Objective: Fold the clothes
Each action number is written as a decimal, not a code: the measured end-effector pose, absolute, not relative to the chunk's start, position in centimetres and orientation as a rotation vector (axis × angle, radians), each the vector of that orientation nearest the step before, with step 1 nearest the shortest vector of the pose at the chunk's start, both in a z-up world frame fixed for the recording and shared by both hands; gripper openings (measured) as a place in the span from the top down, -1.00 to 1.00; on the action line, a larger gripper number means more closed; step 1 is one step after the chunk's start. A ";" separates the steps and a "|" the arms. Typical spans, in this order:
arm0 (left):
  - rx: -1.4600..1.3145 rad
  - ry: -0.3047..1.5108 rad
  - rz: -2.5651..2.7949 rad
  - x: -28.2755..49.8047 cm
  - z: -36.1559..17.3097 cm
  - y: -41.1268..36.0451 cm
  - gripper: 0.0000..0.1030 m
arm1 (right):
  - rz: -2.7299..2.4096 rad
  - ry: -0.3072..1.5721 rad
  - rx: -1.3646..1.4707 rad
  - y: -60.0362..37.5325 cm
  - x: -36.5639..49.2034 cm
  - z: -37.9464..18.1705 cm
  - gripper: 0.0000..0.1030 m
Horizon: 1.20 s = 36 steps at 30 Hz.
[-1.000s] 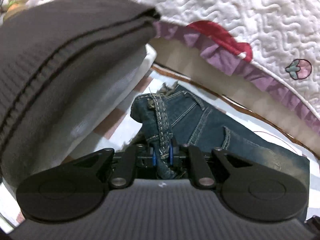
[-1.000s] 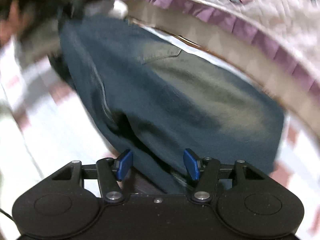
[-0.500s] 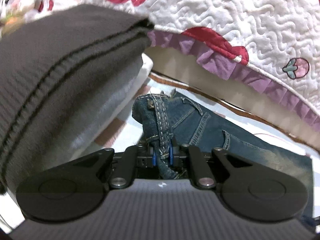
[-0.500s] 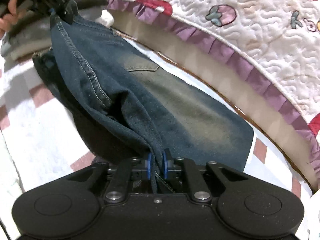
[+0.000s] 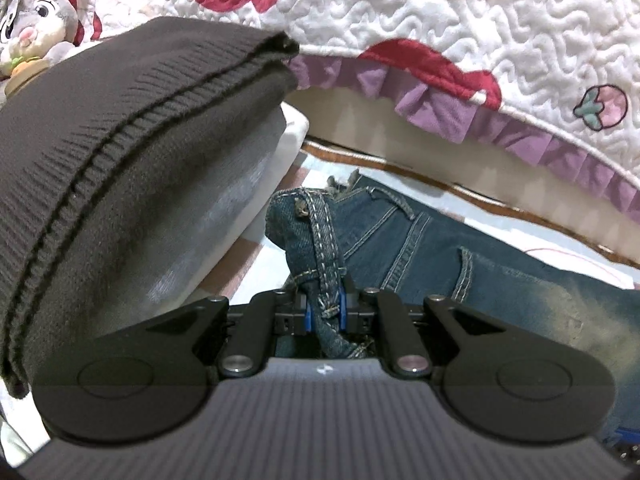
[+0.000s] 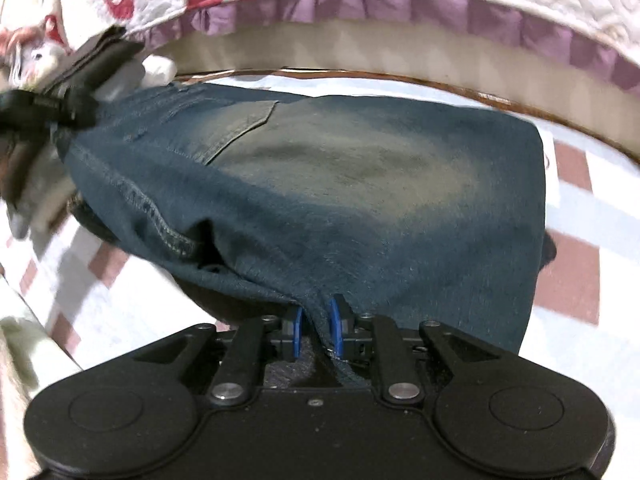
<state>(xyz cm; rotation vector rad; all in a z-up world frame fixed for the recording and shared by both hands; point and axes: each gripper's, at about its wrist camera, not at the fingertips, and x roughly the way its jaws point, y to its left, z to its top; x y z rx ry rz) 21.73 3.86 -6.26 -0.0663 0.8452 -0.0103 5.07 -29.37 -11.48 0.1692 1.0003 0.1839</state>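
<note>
A pair of blue jeans (image 5: 420, 248) lies folded on a pink-and-white checked sheet (image 6: 576, 248), back pocket up. My left gripper (image 5: 324, 312) is shut on the stitched waistband at one end, right beside a pile of folded clothes. My right gripper (image 6: 316, 328) has a pinched fold of the jeans (image 6: 360, 184) between its blue pads; the jaws are opening slightly, but the denim still sits in them. In the right wrist view the left gripper (image 6: 44, 108) shows at the far left, holding the jeans' other end.
A dark knit sweater (image 5: 120, 140) tops a folded pile with a grey garment (image 5: 224, 208) under it, close on the left. A white quilt (image 5: 440, 20) with a purple frill hangs over the far side. A plush rabbit (image 5: 36, 28) sits behind the pile.
My right gripper went from open over the jeans to closed on a fold of them, then rolled and shifted sideways. The left gripper kept its hold on the waistband.
</note>
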 end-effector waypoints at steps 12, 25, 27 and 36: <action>0.007 0.878 0.164 19.1 -4.5 5.6 0.13 | 0.372 1.096 0.554 -34.1 4.6 -10.1 0.27; 0.105 1.001 -0.080 24.3 -9.8 -0.9 -0.06 | 0.033 1.016 0.598 -48.6 10.6 -12.8 0.04; 0.100 1.052 -0.071 25.2 -11.4 -1.0 -0.14 | 0.035 1.012 0.723 -49.7 10.7 -14.2 0.04; 0.138 1.027 -0.006 26.1 -11.8 -0.9 -0.53 | 0.061 0.930 0.762 -48.2 11.9 -15.9 -0.27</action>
